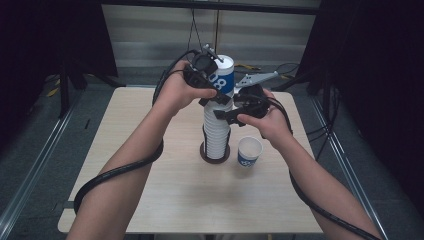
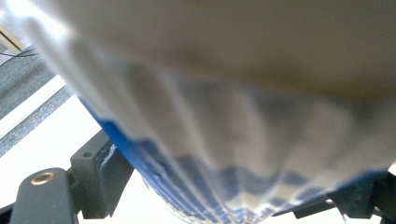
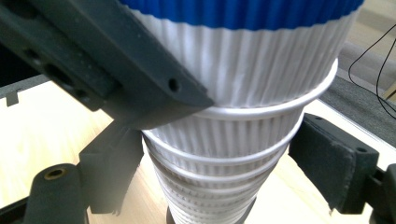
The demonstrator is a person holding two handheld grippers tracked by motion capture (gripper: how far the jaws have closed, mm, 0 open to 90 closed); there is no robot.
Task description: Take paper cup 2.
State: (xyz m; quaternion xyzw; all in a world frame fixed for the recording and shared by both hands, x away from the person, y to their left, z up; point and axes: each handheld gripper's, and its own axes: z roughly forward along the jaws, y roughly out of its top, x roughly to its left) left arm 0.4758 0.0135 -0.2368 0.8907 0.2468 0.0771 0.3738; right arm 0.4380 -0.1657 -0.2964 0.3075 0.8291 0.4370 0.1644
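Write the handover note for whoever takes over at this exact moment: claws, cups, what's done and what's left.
Left claw: closed around the top cup, the upside-down blue-banded one on the cup stack.
Right claw: jaws on either side of the stack just below it; contact unclear.
Stack stands on a dark round base mid-table.
Done: one cup already stands upright, alone, beside the base.
Left: likely pull the top cup free while the stack is braced, then set it down; many cups remain.
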